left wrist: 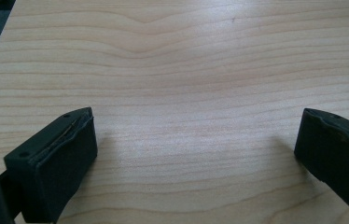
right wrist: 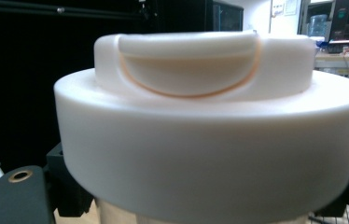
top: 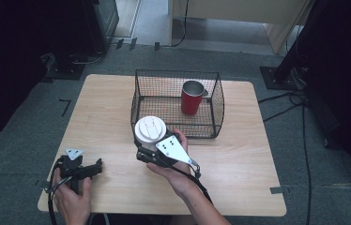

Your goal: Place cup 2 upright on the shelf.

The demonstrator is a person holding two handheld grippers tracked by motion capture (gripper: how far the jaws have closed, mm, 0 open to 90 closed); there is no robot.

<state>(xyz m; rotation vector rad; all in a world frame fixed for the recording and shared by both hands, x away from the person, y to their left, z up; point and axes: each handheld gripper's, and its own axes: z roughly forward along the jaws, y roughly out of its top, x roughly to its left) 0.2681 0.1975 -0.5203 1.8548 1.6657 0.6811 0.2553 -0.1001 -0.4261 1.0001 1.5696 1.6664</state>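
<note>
right hand (top: 176, 176) angled, tool (top: 146, 151) apparently clamping lidded cup (top: 150, 129).

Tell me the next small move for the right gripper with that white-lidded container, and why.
Probably carry it forward over the near wall of the wire basket. The right gripper is shut on the white-lidded container, just in front of the basket, where a red mug already stands at the right, leaving the left side free.
</note>
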